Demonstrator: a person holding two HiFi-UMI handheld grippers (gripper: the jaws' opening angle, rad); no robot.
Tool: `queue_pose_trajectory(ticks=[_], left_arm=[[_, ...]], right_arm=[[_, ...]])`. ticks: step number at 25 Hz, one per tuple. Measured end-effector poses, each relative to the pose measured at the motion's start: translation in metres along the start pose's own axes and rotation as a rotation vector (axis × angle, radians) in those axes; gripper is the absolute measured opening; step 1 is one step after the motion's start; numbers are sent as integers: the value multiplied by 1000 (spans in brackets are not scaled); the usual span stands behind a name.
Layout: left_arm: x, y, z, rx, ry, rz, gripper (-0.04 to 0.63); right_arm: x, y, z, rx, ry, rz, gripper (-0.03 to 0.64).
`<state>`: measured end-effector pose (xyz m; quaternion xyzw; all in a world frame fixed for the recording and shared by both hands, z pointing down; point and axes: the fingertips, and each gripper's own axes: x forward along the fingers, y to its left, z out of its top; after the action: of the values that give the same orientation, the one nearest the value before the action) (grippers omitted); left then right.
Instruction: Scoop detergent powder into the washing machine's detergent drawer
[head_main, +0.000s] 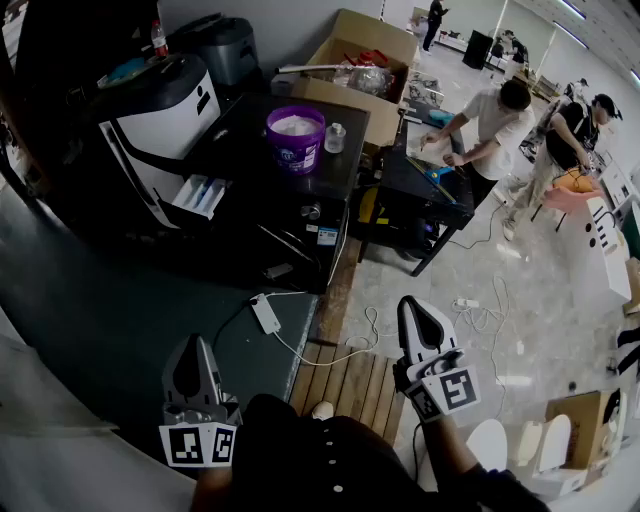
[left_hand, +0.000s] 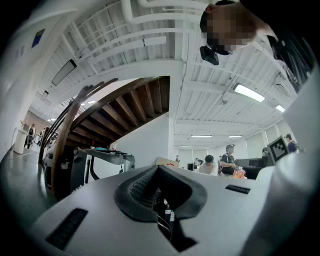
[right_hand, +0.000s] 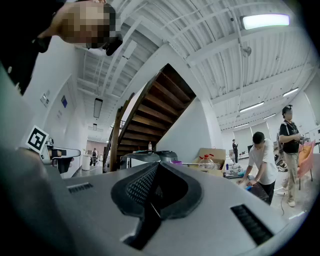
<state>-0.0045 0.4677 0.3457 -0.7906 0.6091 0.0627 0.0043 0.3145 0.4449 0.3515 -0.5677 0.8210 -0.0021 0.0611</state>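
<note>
the washing machine (head_main: 150, 115) stands at the far left, its drawer (head_main: 197, 195) pulled out. your left gripper (head_main: 193, 350) is low in front of you, jaws closed on nothing. the purple tub (head_main: 295, 138) of powder sits on the black cabinet (head_main: 335, 185) beside the machine, well apart from both grippers. your right gripper (head_main: 412, 308) is closed too, and empty.

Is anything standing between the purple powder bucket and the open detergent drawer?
Nothing visible does. The round purple plastic bucket stands on the black cabinet top; the open white detergent drawer lies to its lower left, only bare top between.
</note>
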Motion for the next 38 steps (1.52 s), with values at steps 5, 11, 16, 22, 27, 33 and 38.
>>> queue_pose_trajectory(ticks=[5,11,16,22,27,33,38], left_arm=[[1,1,1,8,-2,-2,5],[1,0,3,16,0,-2,5],[2,-1,3,20,1,4,5],[2,-4,3,25,5,14,5],[3,-2,-3,26,24,22,5],[20,14,-17,13,55,29,5],[58,32,-23,25,59,10,5]], right_arm=[[4,2,-1,1,3,8,28],[3,0,0,24,-15,-5,28],[3,1,1,34,-24,19,29],[1,-6,-8,53,-4,47,230],[10,-4,-7,54,-7,53,213],[36,-5,-16,51,12,45,201],[75,-6,-22,44,20,38,201]])
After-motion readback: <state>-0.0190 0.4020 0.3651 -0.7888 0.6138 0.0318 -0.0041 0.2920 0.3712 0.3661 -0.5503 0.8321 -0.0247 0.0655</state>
